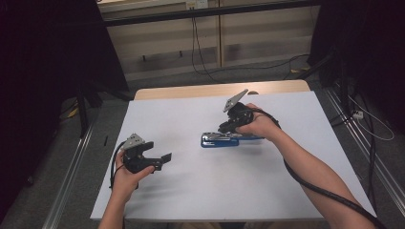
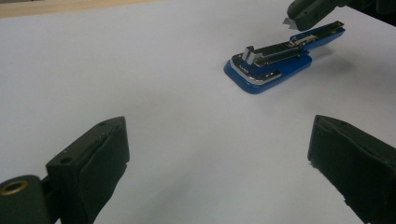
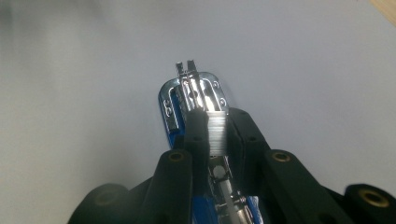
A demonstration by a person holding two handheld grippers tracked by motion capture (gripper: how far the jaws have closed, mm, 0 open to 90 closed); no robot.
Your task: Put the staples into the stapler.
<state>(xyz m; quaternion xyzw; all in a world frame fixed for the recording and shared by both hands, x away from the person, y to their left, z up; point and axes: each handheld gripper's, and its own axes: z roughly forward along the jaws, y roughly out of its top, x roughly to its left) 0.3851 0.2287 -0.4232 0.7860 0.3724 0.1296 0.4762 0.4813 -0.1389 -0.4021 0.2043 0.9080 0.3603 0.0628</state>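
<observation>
A blue stapler (image 1: 219,140) is seen lying near the middle of the white table (image 1: 200,200), its flat blue base resting on the surface. A chrome plate is shown at the rounded front end of the base, and the metal staple channel is exposed along the top, open to view. In the right gripper view a strip of silvery staples (image 3: 215,133) is seen clamped between the jaws of the right gripper (image 3: 217,135), directly over the channel. The right gripper is held just above the rear half of the stapler. The left gripper (image 1: 155,160) is held well apart from the stapler, low over the table, with its jaws spread wide and nothing between them.
</observation>
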